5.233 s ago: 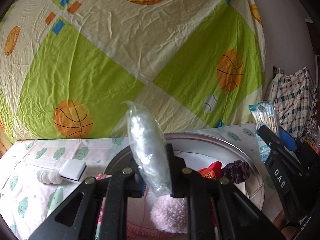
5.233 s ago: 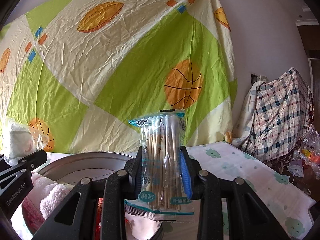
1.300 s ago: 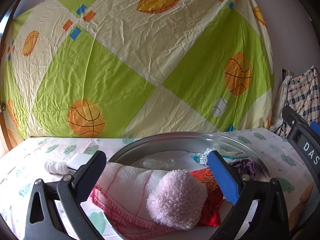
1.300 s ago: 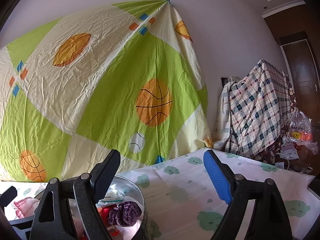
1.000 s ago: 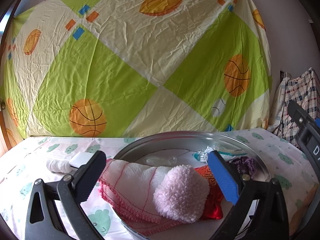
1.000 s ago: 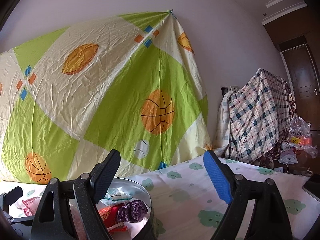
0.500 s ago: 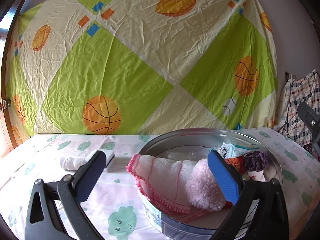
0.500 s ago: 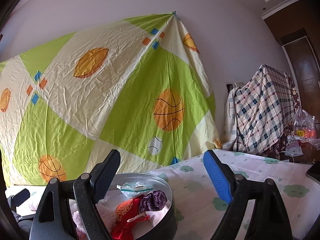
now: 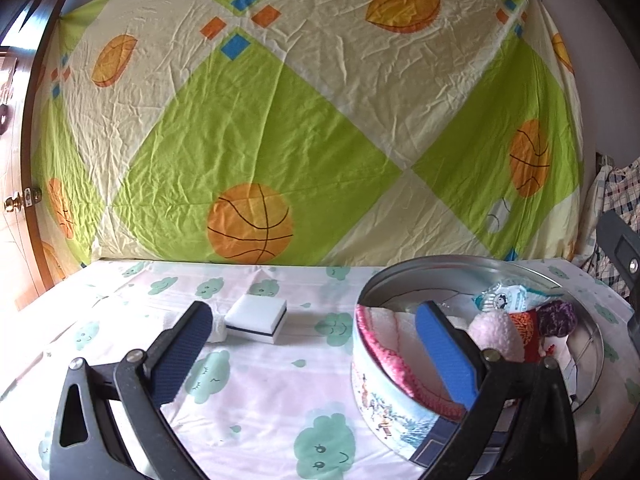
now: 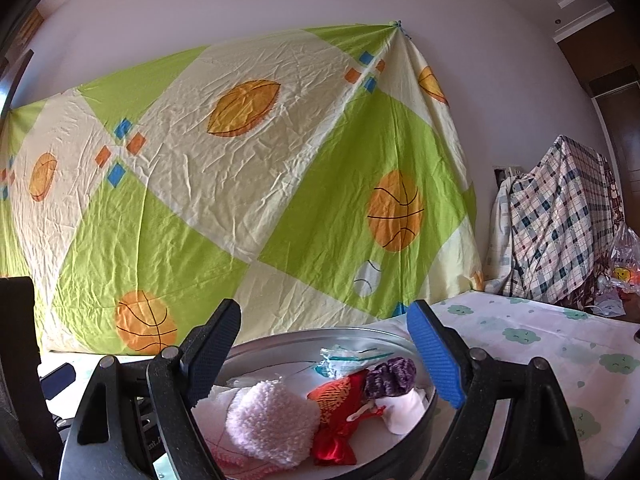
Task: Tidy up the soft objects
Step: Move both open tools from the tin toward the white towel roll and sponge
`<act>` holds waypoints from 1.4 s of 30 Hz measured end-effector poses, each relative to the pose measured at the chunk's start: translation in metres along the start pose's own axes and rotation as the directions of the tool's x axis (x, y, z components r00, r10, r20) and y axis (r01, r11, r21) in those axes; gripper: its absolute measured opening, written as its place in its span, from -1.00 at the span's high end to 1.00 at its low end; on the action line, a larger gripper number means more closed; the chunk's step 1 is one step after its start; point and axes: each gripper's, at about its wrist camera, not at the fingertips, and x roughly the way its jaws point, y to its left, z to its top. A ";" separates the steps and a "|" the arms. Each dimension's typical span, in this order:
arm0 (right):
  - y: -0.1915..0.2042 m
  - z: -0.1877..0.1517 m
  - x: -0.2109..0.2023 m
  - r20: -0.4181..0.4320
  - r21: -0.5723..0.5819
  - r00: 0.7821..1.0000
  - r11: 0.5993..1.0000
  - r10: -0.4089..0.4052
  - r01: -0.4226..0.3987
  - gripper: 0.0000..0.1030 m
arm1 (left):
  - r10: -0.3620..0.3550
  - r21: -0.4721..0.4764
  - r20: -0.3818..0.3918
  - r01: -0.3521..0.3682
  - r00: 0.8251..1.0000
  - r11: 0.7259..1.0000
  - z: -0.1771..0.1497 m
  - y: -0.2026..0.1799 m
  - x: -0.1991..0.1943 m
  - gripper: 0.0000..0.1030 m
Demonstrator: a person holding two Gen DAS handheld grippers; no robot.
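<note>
My left gripper hangs spread and empty. Just ahead, between its fingers, lies the white rectangular foam sponge with a dark base: light, squashy, best pinched across its short sides. My right gripper, also spread, hovers over the round metal tin.

A table stands against a hanging bedsheet. On the table's right side sits a round tin. Inside the tin, a towel lies at the left, a pompom beside it, then a pouch and a scrunchie to the right, with a packet behind them. Left of the tin, apart from it, a sponge lies on the table, with a small roll touching its left side. Far right, beyond the table, a checked cloth is draped.
</note>
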 end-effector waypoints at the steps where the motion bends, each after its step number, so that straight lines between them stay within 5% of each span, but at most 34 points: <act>1: 0.005 -0.001 -0.001 0.000 -0.002 1.000 1.000 0.007 -0.007 -0.69 | 0.004 -0.004 -0.001 -0.004 1.000 1.000 0.000 0.004 0.001 -0.99; 42: 0.131 -0.031 0.042 -0.160 -0.037 0.978 0.990 0.132 -0.139 -0.69 | 0.219 -0.079 -0.057 -0.223 0.974 0.972 0.004 0.144 0.038 -0.99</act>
